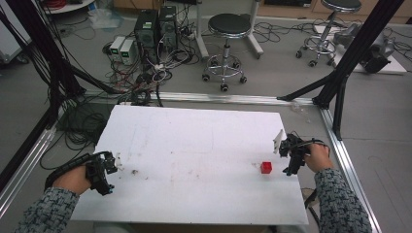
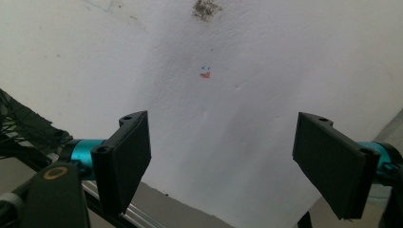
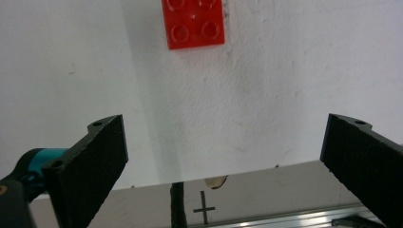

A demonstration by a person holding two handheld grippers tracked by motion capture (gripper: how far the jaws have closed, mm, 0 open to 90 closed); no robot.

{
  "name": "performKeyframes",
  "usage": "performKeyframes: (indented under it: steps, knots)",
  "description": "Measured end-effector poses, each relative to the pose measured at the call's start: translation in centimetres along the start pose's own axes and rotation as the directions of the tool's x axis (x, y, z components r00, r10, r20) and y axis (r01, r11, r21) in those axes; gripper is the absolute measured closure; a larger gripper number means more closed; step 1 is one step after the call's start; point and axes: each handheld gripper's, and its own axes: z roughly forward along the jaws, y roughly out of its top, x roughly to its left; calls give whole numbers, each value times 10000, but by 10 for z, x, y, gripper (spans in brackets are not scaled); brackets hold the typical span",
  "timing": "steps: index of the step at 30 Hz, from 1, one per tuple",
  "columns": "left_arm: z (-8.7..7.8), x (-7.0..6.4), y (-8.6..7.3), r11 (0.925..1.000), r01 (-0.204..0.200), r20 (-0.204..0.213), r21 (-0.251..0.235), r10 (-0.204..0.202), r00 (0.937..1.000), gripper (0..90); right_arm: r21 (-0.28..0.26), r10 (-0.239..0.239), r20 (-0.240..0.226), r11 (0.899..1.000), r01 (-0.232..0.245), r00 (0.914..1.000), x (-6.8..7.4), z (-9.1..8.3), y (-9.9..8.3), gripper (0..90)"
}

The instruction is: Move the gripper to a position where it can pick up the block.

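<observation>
High view — white bench (image 1: 194, 145), a hand at each side edge. Left gripper (image 1: 112, 167) sits at the bench's left edge, right gripper (image 1: 286, 154) at the right edge; both are off the surface contents and hold nothing. A small red brick (image 1: 266, 167) lies on the bench just beside the right gripper, toward the middle, apart from its jaws. At this size I cannot tell which way the brick points.

Left gripper view — left gripper (image 2: 221, 156) jaws spread wide, empty, bare white bench between them. Ahead of the jaws: a small red-and-blue smudge (image 2: 205, 73), and farther ahead a dark speckled stain (image 2: 206, 8). The smudge is not readable as writing.

Right gripper view — right gripper (image 3: 223, 161) jaws wide open, nothing between them but bench and its near edge. The red brick (image 3: 192, 21) lies ahead of the jaws, a little toward the left jaw, studs up, partly cut by the top of the frame; four round studs show. No lettering readable on the studs. A small black cross mark (image 3: 203, 208) shows on the floor below the bench edge.
</observation>
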Motion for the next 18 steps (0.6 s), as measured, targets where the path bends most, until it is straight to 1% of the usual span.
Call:
performKeyframes:
  steps: [4,7,9,10,11,13,14,16,18]
  knots:
    - [0,0,0,10000,38,-19,-34,-38,10000,207,-16,-448,-29,9990,448,9990,-2,5,13,10]
    - [-1,-1,0,10000,27,-51,-74,-28,10000,207,-54,-754,-249,9971,753,9968,-2,9,23,10]
    - [-2,-2,1,9999,25,-35,-107,-25,10000,207,-37,-773,-216,9970,772,9968,-3,11,28,10]
    - [-3,-2,1,9999,-27,-26,-109,27,10000,207,-110,-838,-285,9964,835,9961,-3,13,30,10]
    - [-4,-3,1,9998,-3,-6,-176,3,10000,207,-164,-894,-294,9959,890,9956,-3,14,32,10]
    - [-5,-4,2,9997,-92,16,-214,92,10000,207,-214,-981,-300,9950,975,9947,-2,17,35,10]
    - [-6,-5,2,9997,-40,14,-259,41,10000,207,-231,-1003,-366,9948,995,9943,-2,19,36,10]
    - [-6,-5,2,9997,-88,-23,-234,87,10000,207,-249,-1032,-394,9944,1023,9939,-1,21,37,10]
    - [-7,-4,2,9997,-54,-61,-220,53,10000,207,-265,-1106,-417,9936,1095,9930,0,24,39,10]
